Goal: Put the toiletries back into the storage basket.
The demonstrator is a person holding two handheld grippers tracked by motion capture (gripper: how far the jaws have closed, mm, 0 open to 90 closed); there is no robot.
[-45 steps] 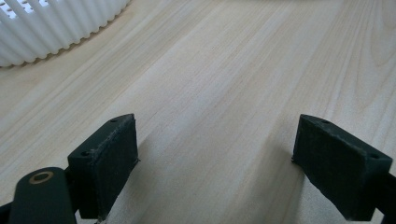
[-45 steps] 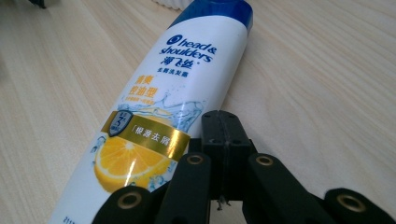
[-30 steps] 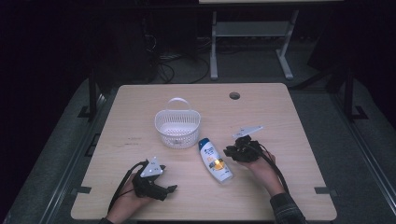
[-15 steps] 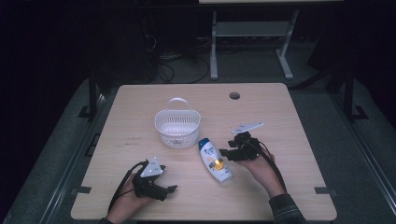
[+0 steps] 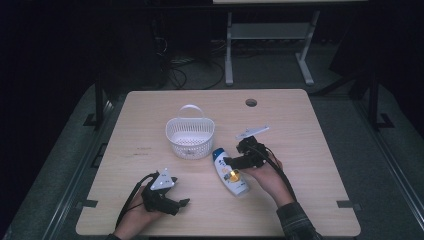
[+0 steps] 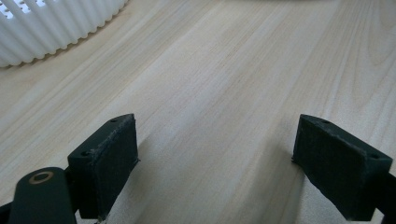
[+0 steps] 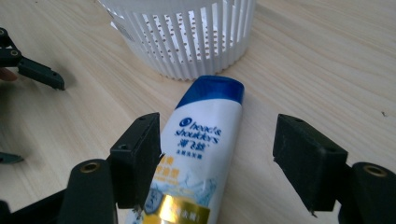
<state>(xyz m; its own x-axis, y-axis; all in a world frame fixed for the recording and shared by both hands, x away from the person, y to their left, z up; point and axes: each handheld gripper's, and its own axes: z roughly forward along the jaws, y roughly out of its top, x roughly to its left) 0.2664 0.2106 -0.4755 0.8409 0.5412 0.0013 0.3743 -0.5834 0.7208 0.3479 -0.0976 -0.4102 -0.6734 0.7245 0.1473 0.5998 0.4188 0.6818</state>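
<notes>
My right gripper (image 7: 217, 154) has just been opening, shampoo bottle (image 7: 196, 158) lying loose between; white basket (image 7: 187, 37) seems empty.

Glossy plastic shampoo bottle (image 7: 198, 154); ribbed white plastic basket (image 7: 187, 35); matt pale wood table (image 5: 320, 135).

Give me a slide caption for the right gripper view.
Right gripper, jaws just opened, over a shampoo bottle lying beside the white basket.
</notes>
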